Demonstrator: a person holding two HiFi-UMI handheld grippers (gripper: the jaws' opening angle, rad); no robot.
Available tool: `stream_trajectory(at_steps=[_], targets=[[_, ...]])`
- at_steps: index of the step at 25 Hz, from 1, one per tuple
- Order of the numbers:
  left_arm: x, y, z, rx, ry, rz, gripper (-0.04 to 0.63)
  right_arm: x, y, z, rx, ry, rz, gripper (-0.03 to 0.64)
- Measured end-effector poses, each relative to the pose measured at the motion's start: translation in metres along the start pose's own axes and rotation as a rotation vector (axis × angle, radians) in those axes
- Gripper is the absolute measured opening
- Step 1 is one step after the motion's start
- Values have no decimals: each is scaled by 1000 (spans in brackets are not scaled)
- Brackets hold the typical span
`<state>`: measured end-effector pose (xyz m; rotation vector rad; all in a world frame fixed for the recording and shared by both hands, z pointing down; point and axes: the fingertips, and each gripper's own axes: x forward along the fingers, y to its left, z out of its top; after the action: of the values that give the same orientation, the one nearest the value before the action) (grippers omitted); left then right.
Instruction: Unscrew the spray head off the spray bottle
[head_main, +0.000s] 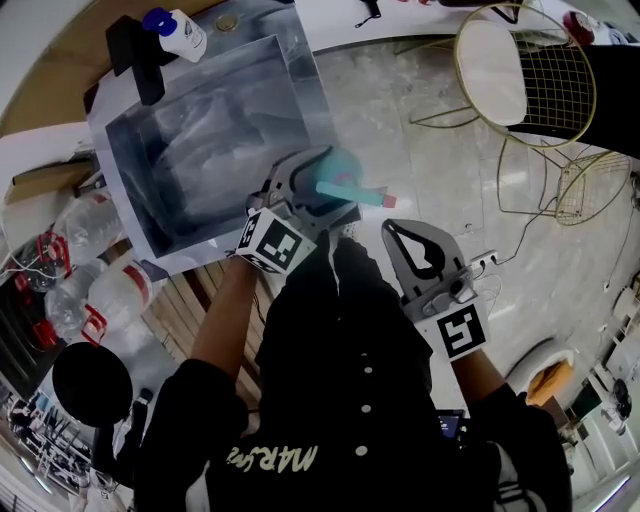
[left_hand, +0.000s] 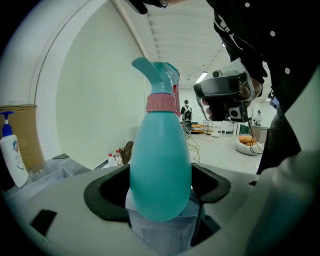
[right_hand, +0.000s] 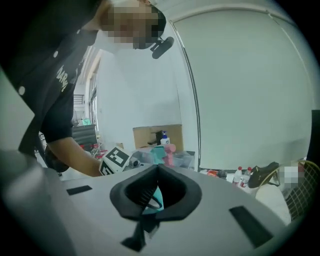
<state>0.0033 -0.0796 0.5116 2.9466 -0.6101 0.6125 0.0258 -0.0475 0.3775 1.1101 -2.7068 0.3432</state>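
A teal spray bottle (head_main: 345, 186) with a pink collar (head_main: 388, 201) lies sideways in the head view, its head end pointing right. My left gripper (head_main: 312, 192) is shut on its body. In the left gripper view the bottle (left_hand: 161, 165) stands between the jaws, with the pink collar (left_hand: 162, 102) and the teal spray head (left_hand: 159, 74) above. My right gripper (head_main: 393, 229) hangs just below and to the right of the collar, shut, and holds nothing. In the right gripper view its jaws meet (right_hand: 156, 169), and the bottle (right_hand: 162, 154) shows small beyond them.
A grey plastic bin (head_main: 200, 130) stands on the white table behind the bottle, with a pump bottle (head_main: 180, 30) at its far corner. Water bottles (head_main: 100, 290) lie at the left. Gold wire chairs (head_main: 530, 70) stand on the marble floor at the right.
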Motion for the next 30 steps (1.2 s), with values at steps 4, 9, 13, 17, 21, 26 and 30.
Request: stream_trajectory(at_steps=[4, 9, 13, 17, 21, 26, 30], targets=[[0, 0, 0, -1, 1, 9, 390, 17, 13, -1, -15, 14, -68, 12], [-1, 0, 0, 0, 2, 17, 390, 36, 16, -8, -7, 57, -127, 55], [-1, 0, 0, 0, 0, 17, 390, 47, 19, -13, -22, 80, -132, 113], [0, 0, 0, -15, 0, 21, 390, 52, 21, -21, -92, 151, -114, 150], [1, 1, 1, -17, 1, 26, 390, 51, 19, -22, -121, 173, -126, 152], [3, 3, 1, -14, 2, 35, 390, 53, 14, -18, -111, 150, -160, 153], [4, 3, 2, -16, 2, 37, 390, 53, 12, -18, -114, 156, -156, 166]])
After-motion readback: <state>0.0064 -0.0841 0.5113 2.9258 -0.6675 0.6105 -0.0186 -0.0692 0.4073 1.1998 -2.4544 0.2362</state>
